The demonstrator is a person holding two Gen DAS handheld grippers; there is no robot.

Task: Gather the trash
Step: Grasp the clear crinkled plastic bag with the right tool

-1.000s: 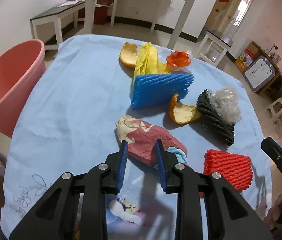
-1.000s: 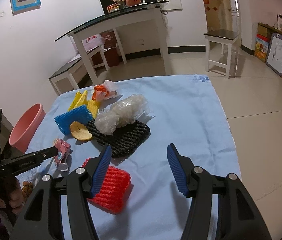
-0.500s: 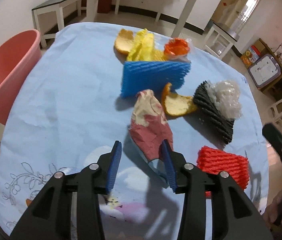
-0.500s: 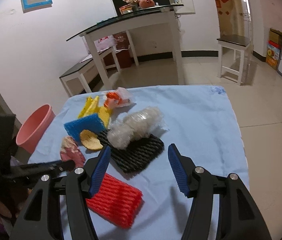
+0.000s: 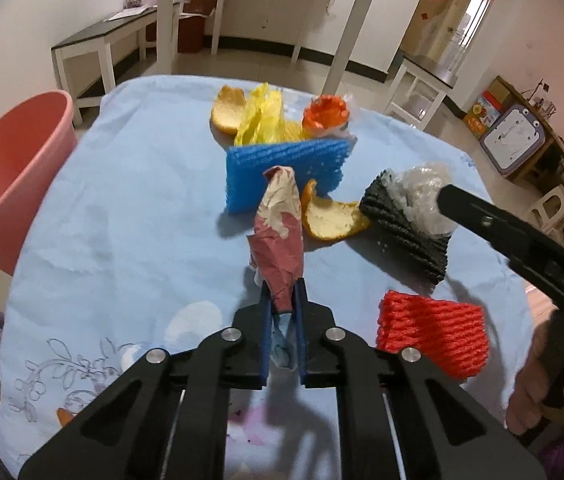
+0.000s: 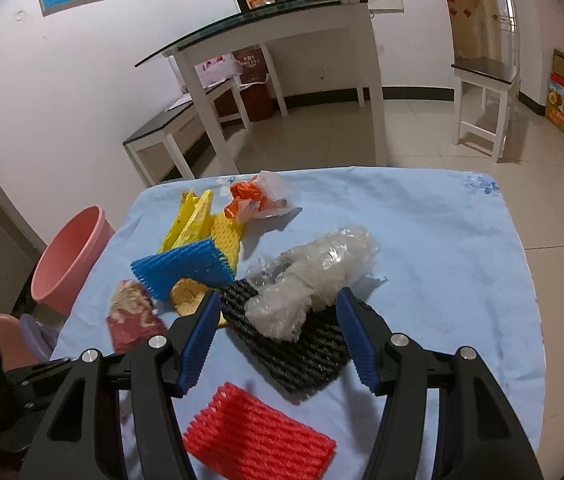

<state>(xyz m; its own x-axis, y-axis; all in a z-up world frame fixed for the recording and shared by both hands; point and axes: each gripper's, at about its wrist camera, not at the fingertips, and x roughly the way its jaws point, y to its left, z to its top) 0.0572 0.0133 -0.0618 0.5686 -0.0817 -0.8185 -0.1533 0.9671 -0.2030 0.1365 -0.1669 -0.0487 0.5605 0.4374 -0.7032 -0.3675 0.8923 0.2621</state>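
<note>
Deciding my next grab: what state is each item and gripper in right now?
Left gripper: jaws just closed, pinching the wrapper.
Wrapper: crumpled, gripped at its near end.
Right gripper: open, nothing gripped.
Clear plastic: crumpled, on the black net.
Red net: flat on the cloth.
Basin: looks empty.

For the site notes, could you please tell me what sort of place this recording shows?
Probably a room in a home: a table under a blue printed cloth, a white glass-topped table with benches on a tiled floor, and a pink plastic basin.

Crinkled paper wrapper (image 5: 277,240); ribbed red foam net (image 5: 432,332); matt cloth tablecloth (image 5: 129,216).
</note>
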